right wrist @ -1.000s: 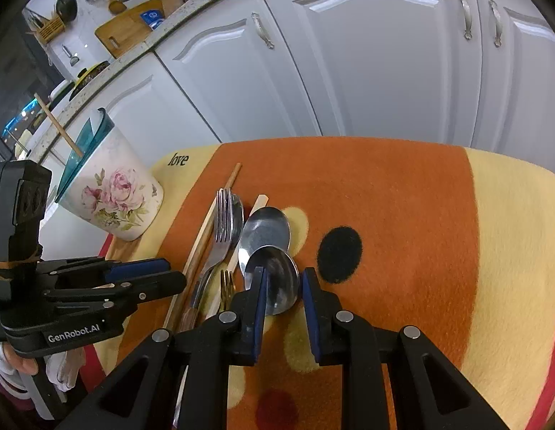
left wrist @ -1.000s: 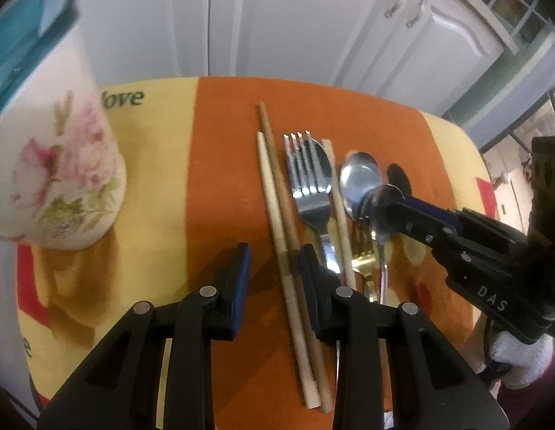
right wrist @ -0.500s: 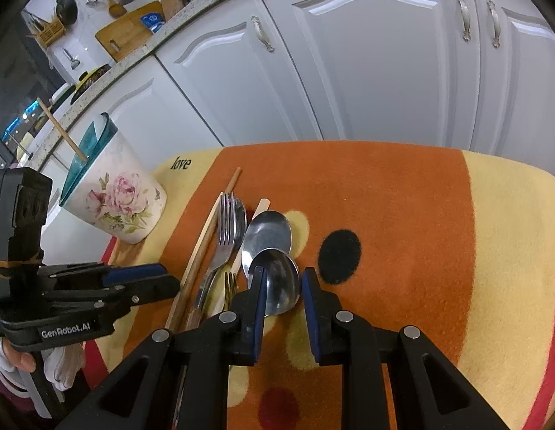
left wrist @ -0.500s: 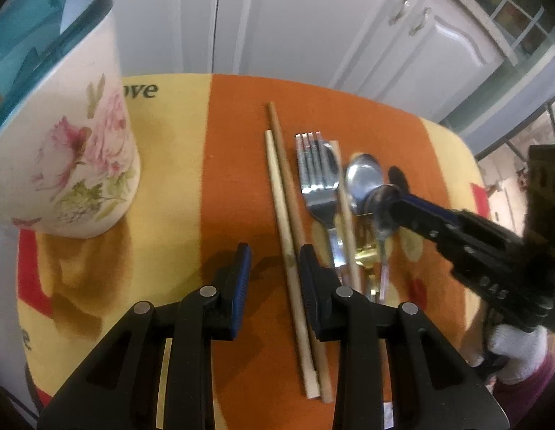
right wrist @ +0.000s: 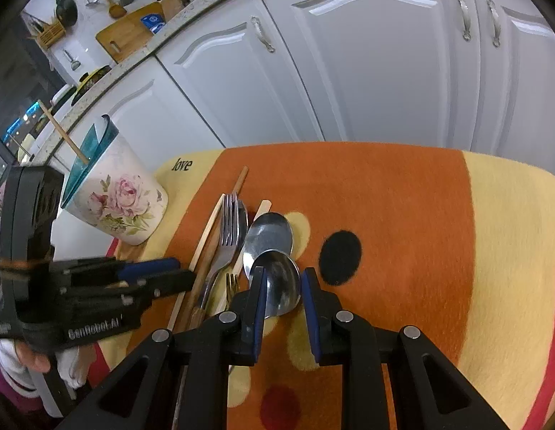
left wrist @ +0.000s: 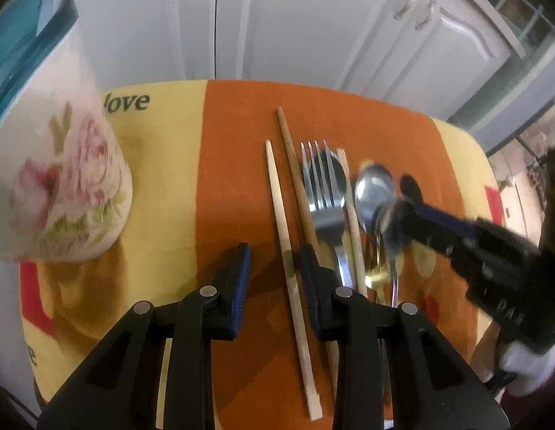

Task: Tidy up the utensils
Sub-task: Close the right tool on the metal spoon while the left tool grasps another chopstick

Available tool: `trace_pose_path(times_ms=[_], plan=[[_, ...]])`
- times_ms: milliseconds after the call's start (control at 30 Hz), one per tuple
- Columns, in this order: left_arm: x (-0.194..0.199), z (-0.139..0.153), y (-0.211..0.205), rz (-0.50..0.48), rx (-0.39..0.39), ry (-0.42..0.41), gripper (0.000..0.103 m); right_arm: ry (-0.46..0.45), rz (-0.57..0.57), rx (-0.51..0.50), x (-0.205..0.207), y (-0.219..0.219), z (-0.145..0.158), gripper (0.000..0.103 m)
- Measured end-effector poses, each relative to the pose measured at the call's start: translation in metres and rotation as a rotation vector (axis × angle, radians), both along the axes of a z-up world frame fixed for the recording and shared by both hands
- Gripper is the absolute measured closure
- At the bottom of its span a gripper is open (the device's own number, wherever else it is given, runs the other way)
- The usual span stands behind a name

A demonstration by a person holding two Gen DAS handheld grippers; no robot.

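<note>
Utensils lie side by side on an orange and yellow cloth (left wrist: pixel 223 179): a pale chopstick (left wrist: pixel 281 236), a brown chopstick (left wrist: pixel 293 165), a steel fork (left wrist: pixel 324 193), another pale stick (left wrist: pixel 350 208), a spoon (left wrist: pixel 372 186) and a small gold fork (left wrist: pixel 376 276). My left gripper (left wrist: pixel 275 283) hovers open over the pale chopstick, which runs between its fingers untouched. My right gripper (right wrist: pixel 284 301) is shut on the bowl of a second spoon (right wrist: pixel 279 281), just in front of the lying spoon (right wrist: pixel 268 233). A floral cup (right wrist: pixel 123 204) with a teal rim stands at the left.
White cabinet doors (right wrist: pixel 349 71) rise right behind the cloth's far edge. One wooden stick (right wrist: pixel 58 132) leans inside the cup (left wrist: pixel 62 186). A black dot (right wrist: pixel 340 256) is printed on the cloth beside the spoons. The left gripper (right wrist: pixel 180 272) reaches in from the left.
The left gripper has drifted only slightly over the chopsticks, so the cup shifts a little in its view. The right gripper keeps the spoon in the same place.
</note>
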State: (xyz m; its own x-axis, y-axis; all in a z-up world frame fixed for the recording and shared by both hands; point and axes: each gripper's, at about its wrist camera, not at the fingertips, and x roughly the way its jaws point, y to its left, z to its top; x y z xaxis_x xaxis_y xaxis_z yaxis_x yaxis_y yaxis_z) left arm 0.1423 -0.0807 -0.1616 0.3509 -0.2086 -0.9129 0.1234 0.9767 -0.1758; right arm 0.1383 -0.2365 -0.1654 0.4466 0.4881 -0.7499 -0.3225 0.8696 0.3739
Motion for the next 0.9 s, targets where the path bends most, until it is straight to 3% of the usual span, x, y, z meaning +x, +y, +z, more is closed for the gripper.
trace_pose_path(times_ms=[133, 167, 200, 233, 533, 667, 800, 900], plan=[[0.006, 0.0, -0.005, -0.009, 0.026, -0.015, 0.077, 0.015, 0.015, 0.004, 0.005, 0.003, -0.005, 0.083], [0.005, 0.0, -0.005, -0.014, 0.029, -0.02, 0.079, 0.014, 0.016, 0.008, 0.004, 0.003, -0.005, 0.089], [0.003, -0.001, -0.004, -0.021, 0.019, -0.021, 0.092, 0.011, 0.021, 0.014, 0.002, 0.002, -0.005, 0.095], [0.0, -0.002, -0.003, -0.03, 0.009, -0.021, 0.097, 0.007, 0.023, 0.017, 0.0, 0.002, -0.004, 0.098], [-0.044, -0.003, 0.017, -0.083, -0.038, 0.016, 0.099, 0.015, 0.028, 0.003, -0.027, -0.02, 0.0, 0.1], [-0.047, 0.0, 0.02, -0.08, -0.031, 0.032, 0.097, 0.033, 0.023, -0.005, -0.026, -0.026, -0.004, 0.099], [-0.033, 0.007, 0.02, -0.068, -0.012, 0.005, 0.08, 0.052, 0.027, -0.001, -0.023, -0.027, -0.005, 0.087], [-0.016, 0.005, 0.014, -0.066, 0.0, -0.003, 0.077, 0.048, 0.04, -0.011, -0.019, -0.025, -0.006, 0.085]])
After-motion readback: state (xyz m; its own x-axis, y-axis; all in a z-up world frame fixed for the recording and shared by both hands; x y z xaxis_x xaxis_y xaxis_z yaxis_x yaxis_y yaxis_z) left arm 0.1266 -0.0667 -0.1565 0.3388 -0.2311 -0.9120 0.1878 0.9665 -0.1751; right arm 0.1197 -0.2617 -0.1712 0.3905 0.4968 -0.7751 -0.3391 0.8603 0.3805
